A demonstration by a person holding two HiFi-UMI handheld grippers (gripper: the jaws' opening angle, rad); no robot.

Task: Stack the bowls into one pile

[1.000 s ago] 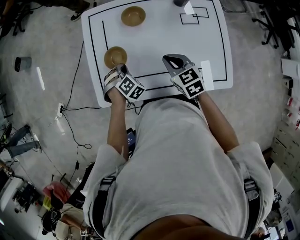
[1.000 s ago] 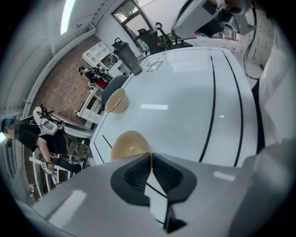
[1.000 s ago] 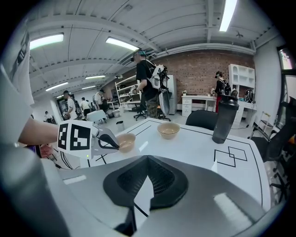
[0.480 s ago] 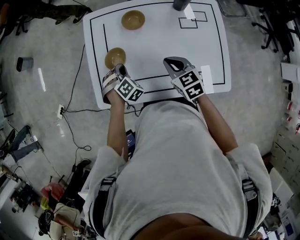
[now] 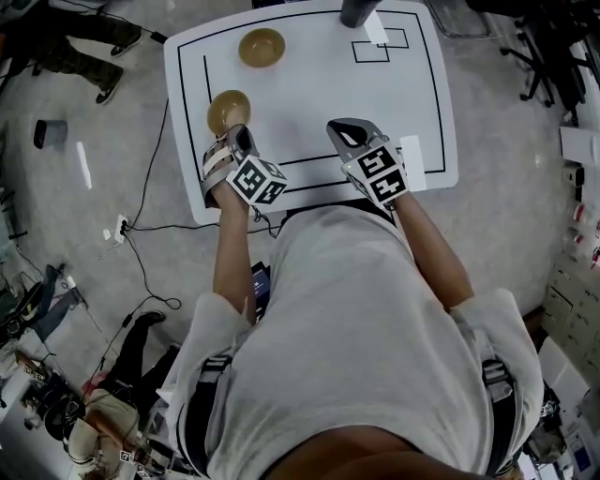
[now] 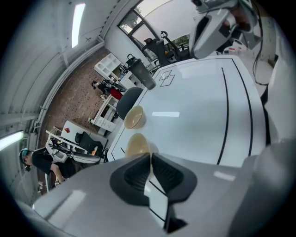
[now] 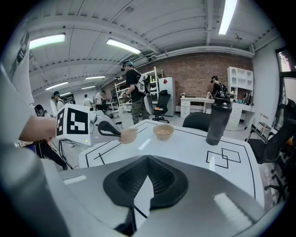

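Note:
Two tan bowls are on the white table [image 5: 309,84]. The far bowl [image 5: 262,47] [image 7: 163,131] [image 6: 134,116] stands alone near the back left. The near bowl [image 5: 229,111] [image 7: 127,135] [image 6: 138,144] is at the tips of my left gripper [image 5: 236,134] [image 6: 151,155], which is shut on its near rim. The rim itself is hidden behind the pads in the left gripper view. My right gripper [image 5: 345,127] [image 7: 148,157] hangs over the table's front middle, shut with nothing in it.
A dark tumbler [image 5: 357,11] [image 7: 217,121] stands at the table's back edge beside drawn squares [image 5: 380,45]. A white card [image 5: 413,155] lies at the front right. Cables [image 5: 141,216] trail over the floor on the left. People and office chairs are around the room.
My left gripper and the near bowl have shifted slightly forward over the table, towards the far bowl. The right gripper has hardly moved.

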